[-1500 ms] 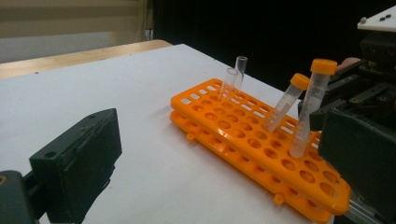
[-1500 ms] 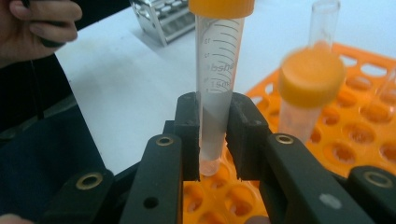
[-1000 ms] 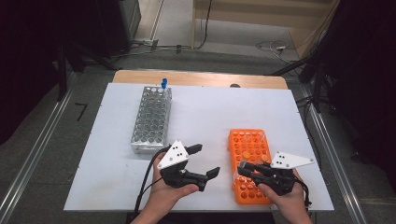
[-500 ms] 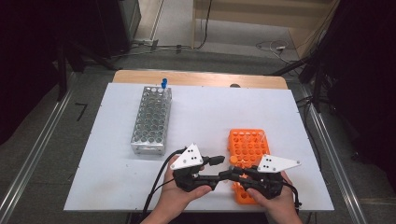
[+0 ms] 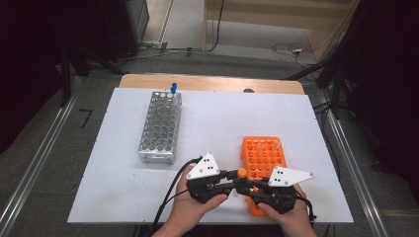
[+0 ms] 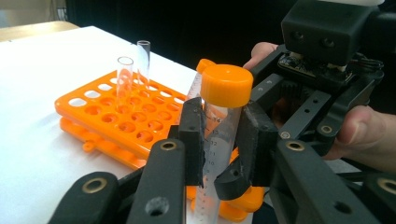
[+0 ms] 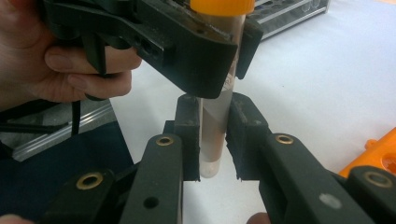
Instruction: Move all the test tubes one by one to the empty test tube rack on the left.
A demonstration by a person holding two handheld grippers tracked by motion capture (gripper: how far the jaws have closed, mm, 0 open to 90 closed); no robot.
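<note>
Orange cap: it tops a clear graduated tube (image 6: 219, 140) held upright between both grippers, in the air just off the near left corner of the orange rack (image 5: 264, 158).
Left gripper (image 6: 223, 135): a second ago its jaws stood wide, away from the tube; they have just been closing, and its pads now press the tube's upper part just under the cap.
Right gripper (image 7: 212, 135): clamped on the lower part of the same tube, as in the earlier frames; it has carried the tube leftward, off the rack, to meet the left gripper.
Meaning: the tube is now gripped twice, which reads as a handover from right to left.
Likely destination: the metal rack (image 5: 160, 129) at far left, where a blue-capped tube (image 5: 173, 89) stands.
Orange rack contents: two uncapped clear tubes (image 6: 125, 77) stand in it.
</note>
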